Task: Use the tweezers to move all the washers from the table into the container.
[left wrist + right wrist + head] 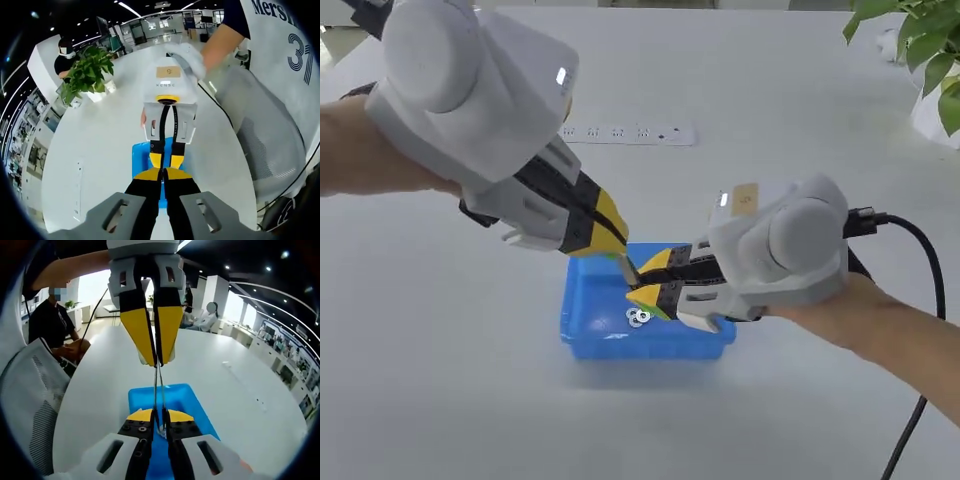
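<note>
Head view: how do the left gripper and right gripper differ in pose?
The left gripper sits high at the upper left, tilted steeply down; the right gripper lies low, nearly level, over the blue container. The left gripper looks larger, nearer the camera. Both have yellow-tipped jaws, close together around the tweezers.

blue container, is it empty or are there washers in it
Not empty: a few washers lie on the floor of the blue container.
</note>
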Tool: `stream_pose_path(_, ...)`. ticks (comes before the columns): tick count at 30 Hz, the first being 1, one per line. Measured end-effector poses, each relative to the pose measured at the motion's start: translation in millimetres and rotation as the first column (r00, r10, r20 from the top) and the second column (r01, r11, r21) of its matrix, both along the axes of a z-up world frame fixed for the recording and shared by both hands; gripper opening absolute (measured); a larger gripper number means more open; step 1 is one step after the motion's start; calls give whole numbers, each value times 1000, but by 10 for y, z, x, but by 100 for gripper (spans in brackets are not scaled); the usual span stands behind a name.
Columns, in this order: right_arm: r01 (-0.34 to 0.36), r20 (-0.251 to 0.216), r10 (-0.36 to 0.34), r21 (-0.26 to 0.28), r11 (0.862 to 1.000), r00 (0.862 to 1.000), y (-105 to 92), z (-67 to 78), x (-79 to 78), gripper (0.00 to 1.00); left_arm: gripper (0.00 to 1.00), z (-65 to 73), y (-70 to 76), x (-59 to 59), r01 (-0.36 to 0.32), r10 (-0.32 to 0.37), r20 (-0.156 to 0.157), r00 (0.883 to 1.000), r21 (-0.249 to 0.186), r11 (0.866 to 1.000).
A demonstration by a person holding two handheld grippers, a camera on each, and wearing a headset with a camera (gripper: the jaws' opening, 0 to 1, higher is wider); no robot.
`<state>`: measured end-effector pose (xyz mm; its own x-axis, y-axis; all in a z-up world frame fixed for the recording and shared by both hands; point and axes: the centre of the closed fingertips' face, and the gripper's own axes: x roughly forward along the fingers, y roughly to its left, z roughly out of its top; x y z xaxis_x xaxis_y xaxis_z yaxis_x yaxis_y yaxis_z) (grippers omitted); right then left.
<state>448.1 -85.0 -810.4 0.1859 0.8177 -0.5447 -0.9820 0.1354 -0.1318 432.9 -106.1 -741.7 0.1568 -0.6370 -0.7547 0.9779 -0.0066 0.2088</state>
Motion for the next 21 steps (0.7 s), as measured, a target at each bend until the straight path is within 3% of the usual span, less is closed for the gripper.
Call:
stream_pose_path(8,-13,-43,12,-33,999,999,-9,-265,17,10,5,-262,-2,64,14,-13,-42,999,33,999)
stream_pose_path(21,9,-84,-10,-13,1000,996,12,-379,65,10,5,-374,26,154,14,-12,-56,998,44,999)
